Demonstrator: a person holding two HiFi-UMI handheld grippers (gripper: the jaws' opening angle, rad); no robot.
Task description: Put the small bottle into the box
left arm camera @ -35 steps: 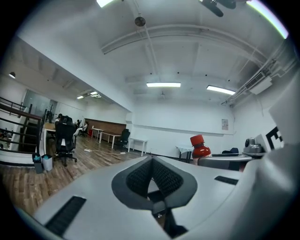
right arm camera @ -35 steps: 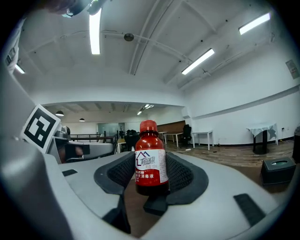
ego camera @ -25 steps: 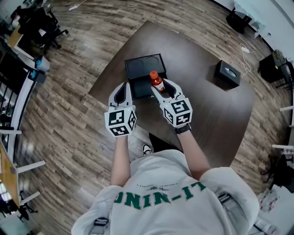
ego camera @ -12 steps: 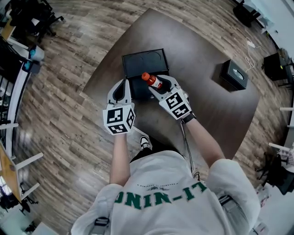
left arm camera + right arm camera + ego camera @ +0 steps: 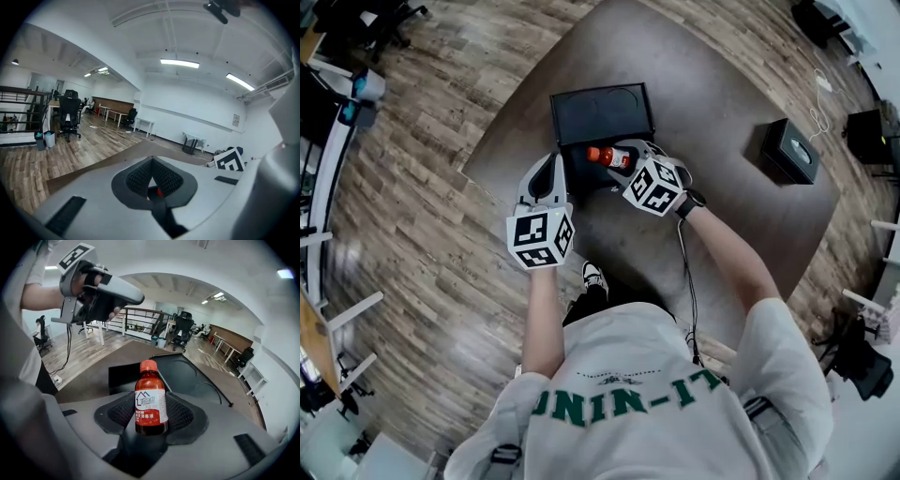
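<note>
Right hand-held gripper [image 5: 621,165] [image 5: 151,414] clamps small bottle [image 5: 607,156] [image 5: 151,404] by its body. Bottle lies sideways over open black box [image 5: 602,112], red cap toward left. Box stands near left edge of desk [image 5: 731,225]. Left hand-held gripper [image 5: 551,169] [image 5: 152,176] is empty, jaws pressed together, tips just beside box's left side.
</note>
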